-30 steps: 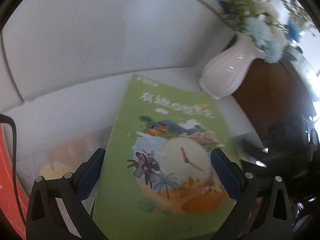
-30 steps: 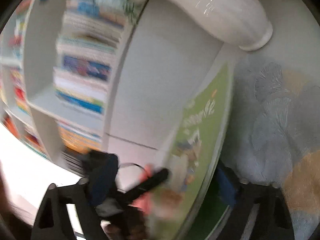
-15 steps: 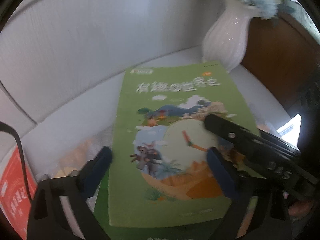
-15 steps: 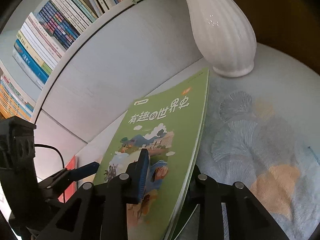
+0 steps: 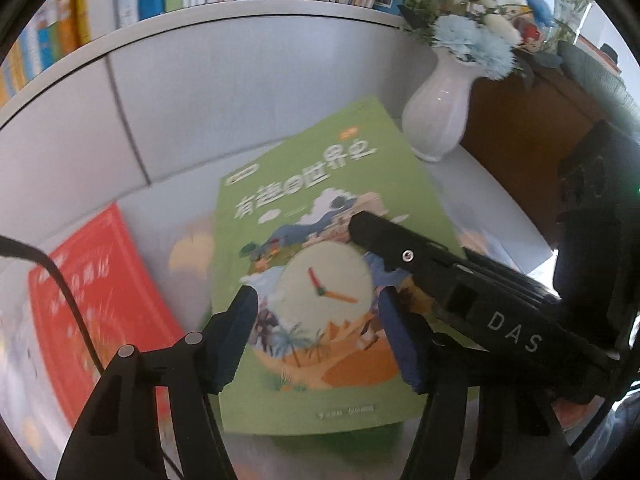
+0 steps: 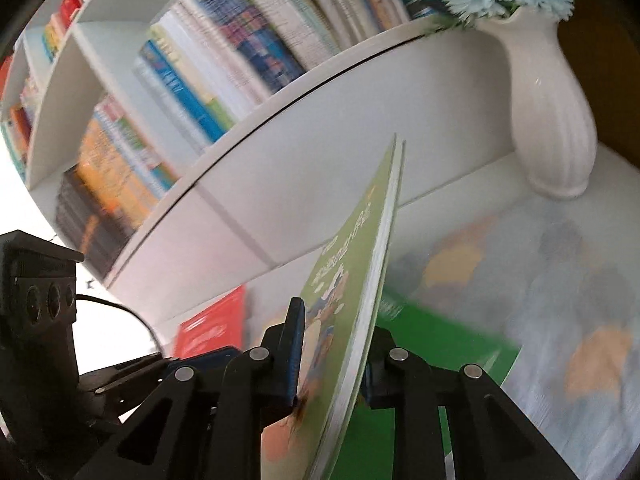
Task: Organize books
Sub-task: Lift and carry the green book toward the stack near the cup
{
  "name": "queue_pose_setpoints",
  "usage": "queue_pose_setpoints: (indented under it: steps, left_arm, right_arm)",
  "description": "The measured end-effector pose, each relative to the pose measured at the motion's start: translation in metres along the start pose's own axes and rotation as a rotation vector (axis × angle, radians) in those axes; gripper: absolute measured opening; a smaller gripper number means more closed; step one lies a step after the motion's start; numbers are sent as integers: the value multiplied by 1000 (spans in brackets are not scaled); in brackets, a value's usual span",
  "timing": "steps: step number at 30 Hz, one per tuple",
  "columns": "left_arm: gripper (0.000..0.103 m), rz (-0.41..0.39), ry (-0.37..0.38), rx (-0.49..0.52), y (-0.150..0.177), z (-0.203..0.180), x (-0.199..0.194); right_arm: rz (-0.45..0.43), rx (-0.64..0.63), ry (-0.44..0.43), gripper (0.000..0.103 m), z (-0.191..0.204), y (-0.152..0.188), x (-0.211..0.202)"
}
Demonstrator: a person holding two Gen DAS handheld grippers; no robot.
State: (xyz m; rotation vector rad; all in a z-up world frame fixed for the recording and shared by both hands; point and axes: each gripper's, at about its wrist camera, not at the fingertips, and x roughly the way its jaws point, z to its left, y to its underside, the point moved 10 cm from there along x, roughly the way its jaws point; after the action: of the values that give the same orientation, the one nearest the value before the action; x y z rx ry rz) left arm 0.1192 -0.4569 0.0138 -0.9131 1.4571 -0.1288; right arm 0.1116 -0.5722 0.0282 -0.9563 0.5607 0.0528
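Observation:
A green book point(image 5: 320, 208) with a clock on its cover is tilted up off the table, and my right gripper point(image 6: 334, 360) is shut on its lower edge. Its jaws are still closing, one pad on the cover and one under it. In the left wrist view the right gripper's top finger point(image 5: 400, 248) lies across the cover. My left gripper point(image 5: 318, 336) hovers over the cover's lower part. Its jaws are closing, with nothing pinched between them. A red book point(image 5: 92, 300) lies flat to the left. A second green book point(image 6: 440, 344) lies under the lifted one.
A white vase point(image 5: 436, 116) with blue flowers stands at the back right, close to the book's far corner. Behind is a white bookshelf point(image 6: 280, 152) packed with upright books. A patterned cloth point(image 6: 560, 280) covers the table. Brown wooden furniture point(image 5: 520, 128) stands on the right.
The right gripper came in and shut on the green book, then raised it steeply on edge. The left gripper drew back and its jaws narrowed. The red book and shelf came into view.

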Motion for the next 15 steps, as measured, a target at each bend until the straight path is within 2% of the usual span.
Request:
queue_pose_setpoints:
  steps: [5, 8, 11, 15]
  left_arm:
    - [59, 40, 4, -67, 46, -12, -35]
    - [59, 50, -4, -98, 67, -15, -62]
    - [59, 52, -7, -114, 74, -13, -88]
    - [60, 16, -27, -101, 75, -13, -137]
  right_arm:
    - [123, 91, -108, 18, 34, 40, -27]
    - [195, 48, -135, 15, 57, 62, -42]
    - [228, 10, -154, 14, 84, 76, -63]
    - [226, 18, -186, 14, 116, 81, -91]
